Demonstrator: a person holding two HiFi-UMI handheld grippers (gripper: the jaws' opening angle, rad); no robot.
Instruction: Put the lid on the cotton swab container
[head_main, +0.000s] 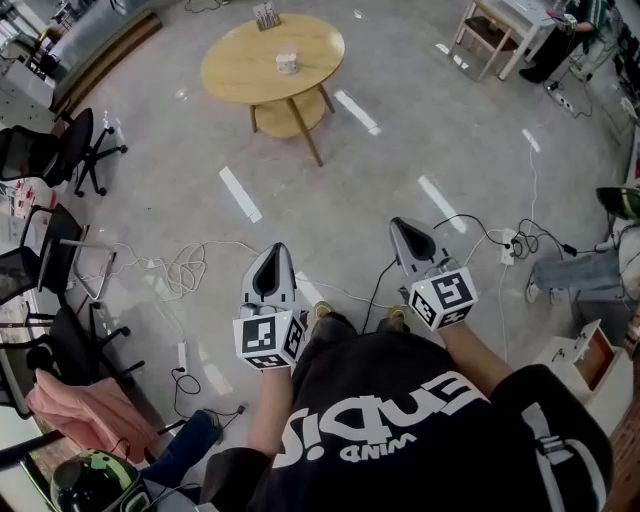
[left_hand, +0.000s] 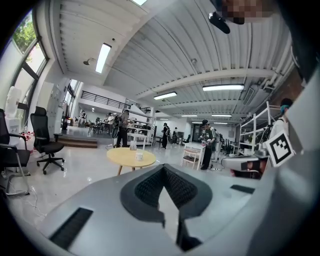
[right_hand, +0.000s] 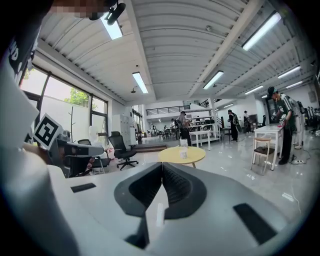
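Observation:
A round wooden table (head_main: 240, 68) stands far ahead on the grey floor. On it sit a small white container (head_main: 287, 63) near the middle and a clear holder with sticks (head_main: 266, 15) at its far edge. No separate lid can be made out at this distance. My left gripper (head_main: 272, 257) and right gripper (head_main: 402, 231) are held close to the person's body, well short of the table, both shut and empty. The table (left_hand: 122, 156) with the container (left_hand: 139, 156) shows beyond the left gripper (left_hand: 163, 167). The right gripper (right_hand: 162, 165) points at the table (right_hand: 172, 155) and container (right_hand: 183, 154).
Office chairs (head_main: 45, 150) line the left side, with cables (head_main: 170, 270) on the floor between them and me. A white table and stool (head_main: 490, 35) stand at the far right, with a power strip and cords (head_main: 510, 245) nearer. People stand in the background (left_hand: 206, 142).

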